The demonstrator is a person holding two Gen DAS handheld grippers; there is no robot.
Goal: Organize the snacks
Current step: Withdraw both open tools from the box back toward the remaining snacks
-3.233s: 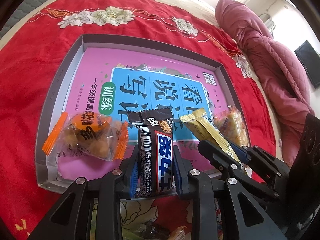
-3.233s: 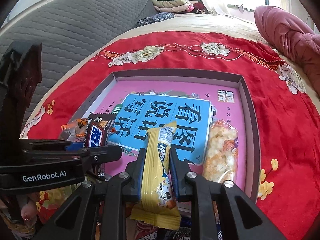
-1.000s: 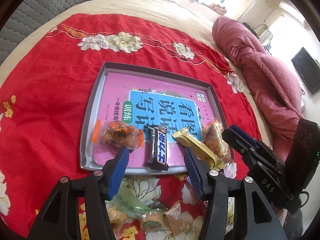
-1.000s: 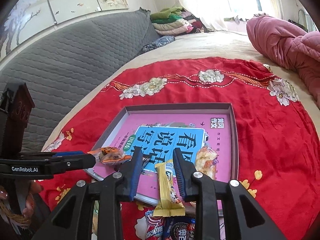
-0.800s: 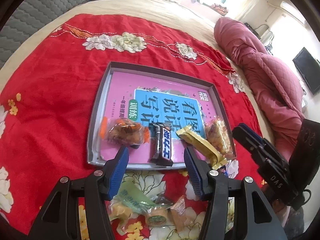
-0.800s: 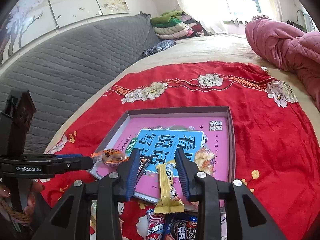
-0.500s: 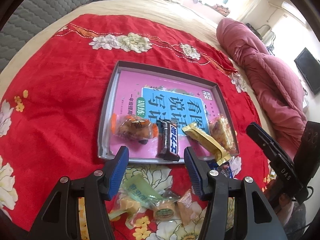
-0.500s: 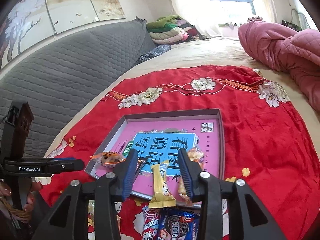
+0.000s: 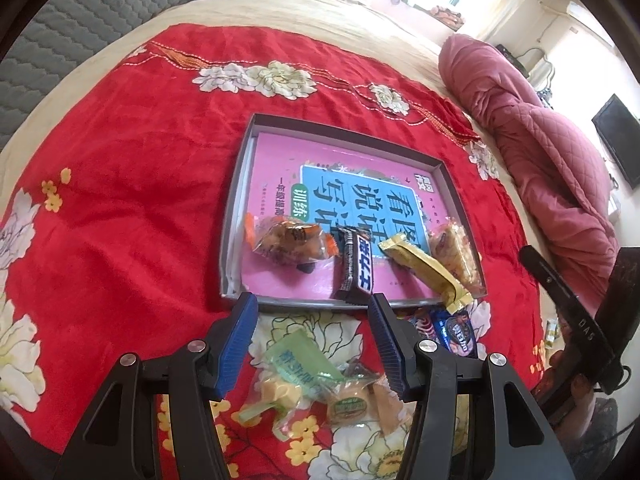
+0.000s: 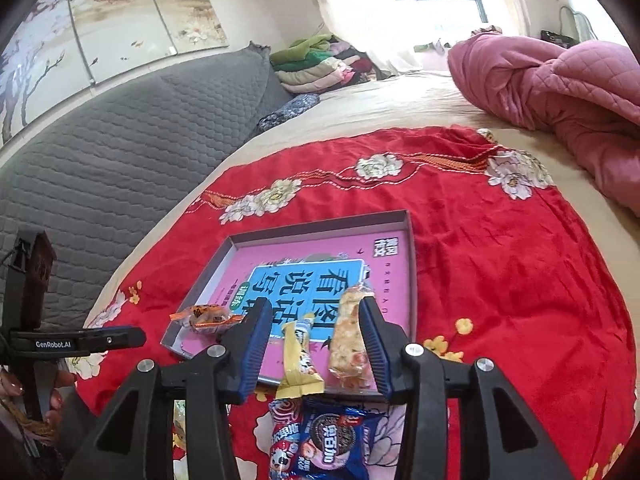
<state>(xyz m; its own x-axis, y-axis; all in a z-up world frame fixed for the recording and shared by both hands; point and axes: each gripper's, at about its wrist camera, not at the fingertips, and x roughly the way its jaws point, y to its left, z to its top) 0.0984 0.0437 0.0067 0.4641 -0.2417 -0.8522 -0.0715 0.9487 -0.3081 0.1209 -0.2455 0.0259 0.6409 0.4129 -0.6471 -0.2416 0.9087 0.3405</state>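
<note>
A shallow grey tray (image 9: 236,216) with a pink book in it lies on the red flowered cloth. Along its near edge lie an orange-ended pack (image 9: 288,240), a dark chocolate bar (image 9: 358,268), a yellow bar (image 9: 420,268) and a clear rice-cracker pack (image 9: 456,252). My left gripper (image 9: 313,304) is open and holds nothing; it hovers over loose snacks in front of the tray. My right gripper (image 10: 315,308) is also open, just short of the yellow bar (image 10: 298,356) and the cracker pack (image 10: 348,340), touching neither.
Loose on the cloth in front of the tray are a green pack (image 9: 296,364), small clear-wrapped cakes (image 9: 350,402), a blue cookie pack (image 10: 336,440) and a red pack (image 10: 284,440). A pink quilt (image 10: 560,80) lies at the far right, and a grey headboard (image 10: 140,128) stands to the left.
Both grippers let go of the chocolate bar and the yellow bar and drew back from the tray. The right jaws widened. The loose snacks came into view.
</note>
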